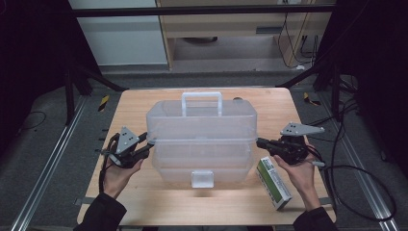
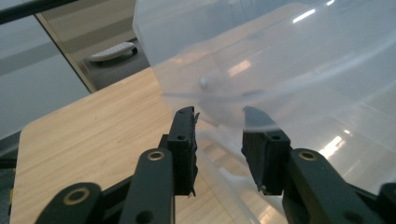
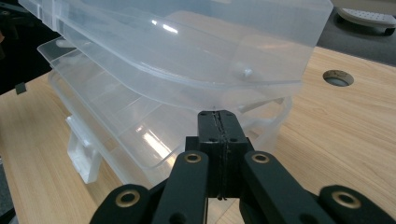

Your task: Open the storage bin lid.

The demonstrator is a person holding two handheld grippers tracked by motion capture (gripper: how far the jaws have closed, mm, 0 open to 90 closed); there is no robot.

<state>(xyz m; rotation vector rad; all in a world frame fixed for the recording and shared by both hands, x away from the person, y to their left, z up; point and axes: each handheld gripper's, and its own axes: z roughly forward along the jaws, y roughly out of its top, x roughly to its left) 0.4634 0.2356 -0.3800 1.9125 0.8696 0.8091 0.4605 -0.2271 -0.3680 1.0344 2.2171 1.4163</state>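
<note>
Clear plastic storage box (image 1: 202,139) (white handle up top), lid raised slightly.

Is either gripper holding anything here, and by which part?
Nothing is clearly held. The left gripper is open around the clear plastic box's side rim. The right gripper is shut, tips against the box's opposite edge.

**benchrat:** so what's the surface here?

**tote_guy:** a light wooden rectangular table (image 1: 134,108) with pale grain. There's a round cable hole (image 3: 338,77) near its far right corner.

**benchrat:** and what's sitting on it?

**tote_guy:** a big clear plastic storage box with a white carry handle (image 1: 202,139), pretty much dead centre. Just right of it, near the front edge, lies a green and white cardboard carton (image 1: 273,182), flat on its side.
</note>
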